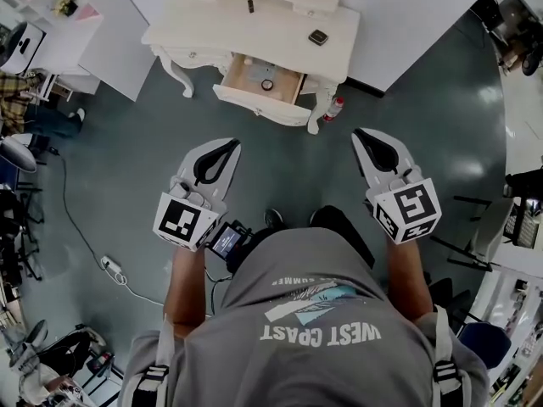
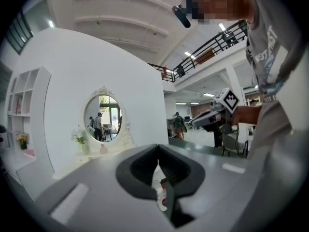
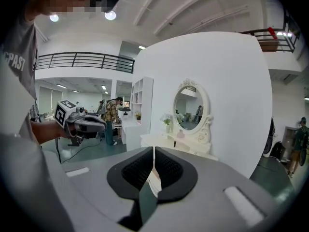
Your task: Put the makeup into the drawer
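Observation:
The white dressing table (image 1: 195,34) stands ahead of me, and its drawer (image 1: 254,100) is pulled open with a small round thing (image 1: 267,84) inside. A dark square compact (image 1: 318,37) and a small dark stick (image 1: 249,6) lie on the tabletop. My left gripper (image 1: 231,142) and right gripper (image 1: 361,132) hover over the floor well short of the table. Both are shut with nothing in them. The left gripper view has the shut tips (image 2: 158,149) before the oval mirror (image 2: 102,117). In the right gripper view the tips (image 3: 154,151) meet in front of the table (image 3: 178,141).
A bottle with a red cap (image 1: 334,108) stands on the floor by the table's right leg. A cable and power strip (image 1: 110,267) lie at the left. Black chair frames (image 1: 475,227) stand at the right. A white shelf unit (image 3: 141,105) and people are in the background.

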The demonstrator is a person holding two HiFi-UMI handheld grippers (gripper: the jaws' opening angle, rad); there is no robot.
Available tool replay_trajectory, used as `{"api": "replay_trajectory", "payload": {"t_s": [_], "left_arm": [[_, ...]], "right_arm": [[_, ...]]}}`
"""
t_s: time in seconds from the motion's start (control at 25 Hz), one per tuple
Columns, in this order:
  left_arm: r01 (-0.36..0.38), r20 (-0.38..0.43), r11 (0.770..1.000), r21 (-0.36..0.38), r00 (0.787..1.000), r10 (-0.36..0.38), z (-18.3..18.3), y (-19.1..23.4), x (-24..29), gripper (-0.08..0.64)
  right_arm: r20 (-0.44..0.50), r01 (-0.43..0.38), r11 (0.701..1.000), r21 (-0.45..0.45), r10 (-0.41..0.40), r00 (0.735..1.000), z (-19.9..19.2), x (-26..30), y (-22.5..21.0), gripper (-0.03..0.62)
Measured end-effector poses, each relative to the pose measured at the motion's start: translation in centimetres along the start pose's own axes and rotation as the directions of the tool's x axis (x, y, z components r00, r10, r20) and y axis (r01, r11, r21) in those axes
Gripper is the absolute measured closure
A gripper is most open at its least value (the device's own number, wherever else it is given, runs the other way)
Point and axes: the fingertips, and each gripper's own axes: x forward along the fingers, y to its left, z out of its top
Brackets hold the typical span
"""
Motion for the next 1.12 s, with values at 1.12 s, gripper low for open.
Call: {"api": "replay_trajectory", "payload": {"t_s": [1.12], "left_arm": [[-0.197, -0.111, 0.98, -0.004, 0.974, 0.196, -0.7, 16.0, 15.1, 0.558]], "right_arm": [[0.027, -0.237, 0.972, -0.008, 0.237, 0.971, 4.3, 24.3, -13.8, 0.577]]}}
